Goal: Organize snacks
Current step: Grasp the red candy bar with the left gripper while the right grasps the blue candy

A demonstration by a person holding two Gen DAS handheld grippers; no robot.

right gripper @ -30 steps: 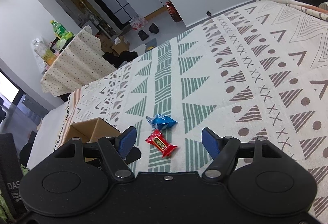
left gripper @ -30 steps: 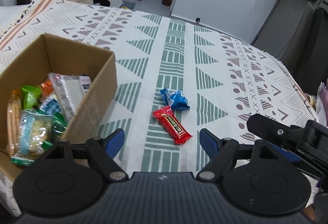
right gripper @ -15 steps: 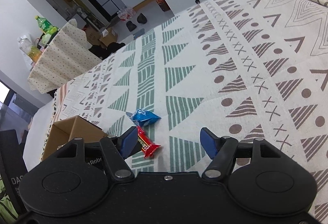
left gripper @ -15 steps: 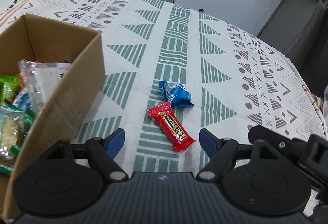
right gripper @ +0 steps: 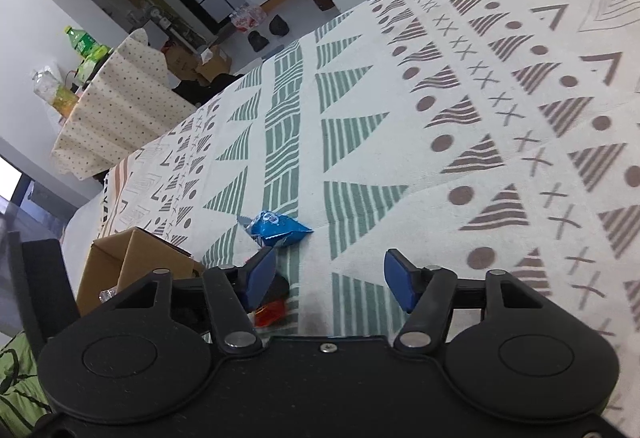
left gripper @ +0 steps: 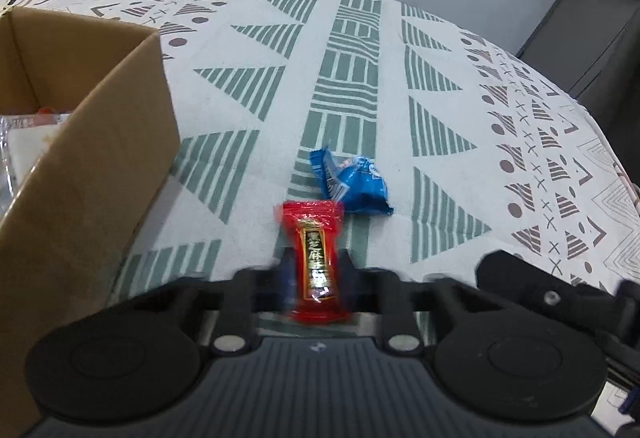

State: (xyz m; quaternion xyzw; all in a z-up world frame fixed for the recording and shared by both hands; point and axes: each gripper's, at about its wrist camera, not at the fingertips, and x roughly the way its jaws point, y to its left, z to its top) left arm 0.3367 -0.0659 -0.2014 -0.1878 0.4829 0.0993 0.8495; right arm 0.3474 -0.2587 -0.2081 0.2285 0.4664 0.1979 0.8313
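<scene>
Red snack bar [left gripper: 317, 265], left wrist view: clamped between the two fingers of the left gripper [left gripper: 316, 272], which press against its sides. The wrapper stands lengthwise along the fingers, crimped far end pointing away from the camera, the near end over the gripper body. A dark central label with gold characters runs down the wrapper; the script is blurred and cannot be read. The fingers are smeared by motion blur. Just beyond the bar's far end, a blue snack packet [left gripper: 350, 185] lies crumpled on the patterned tablecloth [left gripper: 352, 77]; white print on it, illegible. To the left, an open cardboard box [left gripper: 80, 173] stands on the cloth, near wall toward the camera; a clear-wrapped pale item [left gripper: 24, 141] shows inside at the frame edge. Part of the right gripper's black body shows at lower right.

Right wrist view: right gripper [right gripper: 330, 276] hangs above the tablecloth [right gripper: 480, 97] with its blue-padded fingers [right gripper: 398, 280] spread apart, nothing between them. The blue snack packet [right gripper: 276, 229] lies on the cloth just ahead of the left finger; a white round logo on it is too small to read. Below that finger, a sliver of the red snack bar [right gripper: 270, 314] shows, mostly hidden. The cardboard box [right gripper: 132, 266] sits at left. In the far background, a green-labelled bottle [right gripper: 82, 43] stands on a dotted cloth-covered table [right gripper: 120, 109].
</scene>
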